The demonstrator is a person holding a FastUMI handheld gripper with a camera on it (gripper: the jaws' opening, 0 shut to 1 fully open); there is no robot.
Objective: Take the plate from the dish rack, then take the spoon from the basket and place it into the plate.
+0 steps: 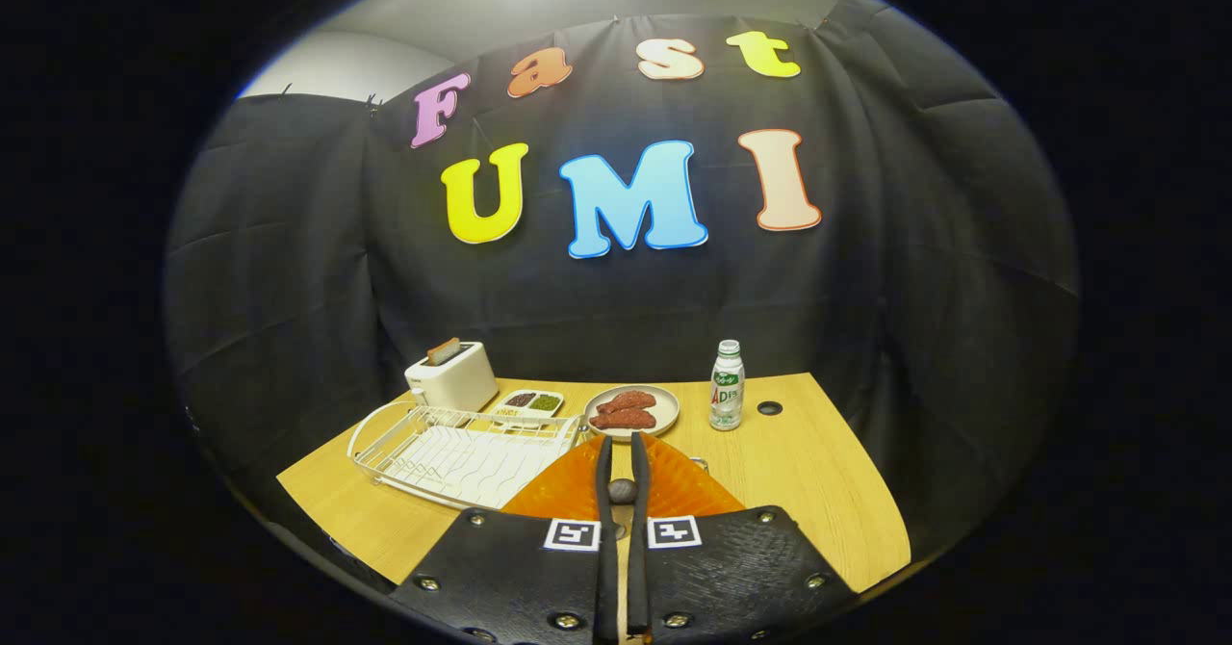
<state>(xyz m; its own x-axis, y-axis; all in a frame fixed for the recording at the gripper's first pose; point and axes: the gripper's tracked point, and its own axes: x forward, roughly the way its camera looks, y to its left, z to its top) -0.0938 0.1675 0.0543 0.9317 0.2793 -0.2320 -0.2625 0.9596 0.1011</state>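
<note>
1. While the claw (623, 448) clamps both fingers on the orange plate (674, 491), that plate hangs above the tabletop (818, 472).
2. Beside it, the dish rack (462, 452) stands bare.
3. Beyond, a dish (630, 411) holds reddish pieces.

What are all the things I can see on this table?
Table: one, light wood.
Dish rack: one, white wire, left of the gripper.
Plate: one, orange, clamped between the fingers.
Toaster: one, white, bread in its slot, behind the rack.
Divided dish: one, white, dark and green fillings, beside the toaster.
Round dish: one, pale, reddish-brown food, beyond the fingers.
Bottle: one, clear, white cap, right of the round dish.
Gripper: one, shut on the plate.
</note>
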